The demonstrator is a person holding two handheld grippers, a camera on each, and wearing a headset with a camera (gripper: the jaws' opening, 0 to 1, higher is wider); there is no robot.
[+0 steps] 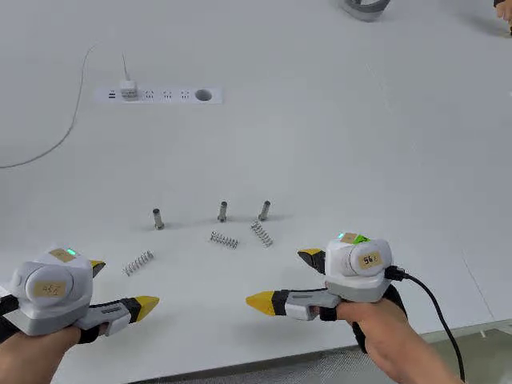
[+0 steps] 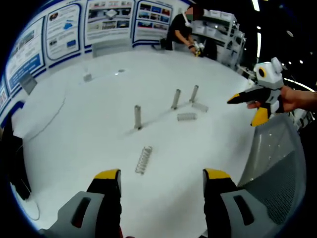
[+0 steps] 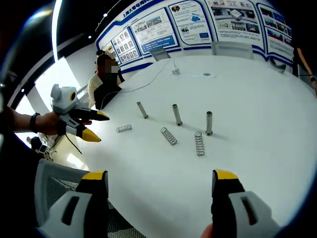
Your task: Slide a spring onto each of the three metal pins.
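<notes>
- We are holding the left gripper point(image 1: 122, 284) low over the white table point(image 1: 360, 160), well to the near left of the middle pin point(image 1: 222, 211). Its yellow-tipped jaws are standing wide apart with nothing between them.
- We are holding the right gripper point(image 1: 282, 278) to the near right of the middle pin. Its jaws are gaping open too and are carrying nothing.
- The three metal pins are standing upright in a row. The left pin point(image 1: 158, 218) is standing apart from the middle pin on its left, and the right pin point(image 1: 264, 210) is standing nearer to it on its right. All three are standing bare.
- The three springs are lying flat on the table, each apart from the pins.
- The middle spring point(image 1: 224, 239) is lying just in front of the middle pin.
- The right spring point(image 1: 262, 233) is lying to the middle pin's near right, close in front of the right pin.
- The left spring point(image 1: 138, 263) is lying well off to the middle pin's near left, nearest to the left gripper.
- A power strip point(image 1: 160, 95) is lying far behind the middle pin with a white plug point(image 1: 128, 86) in it, and a thin cable point(image 1: 56, 136) is curving away further left.
</notes>
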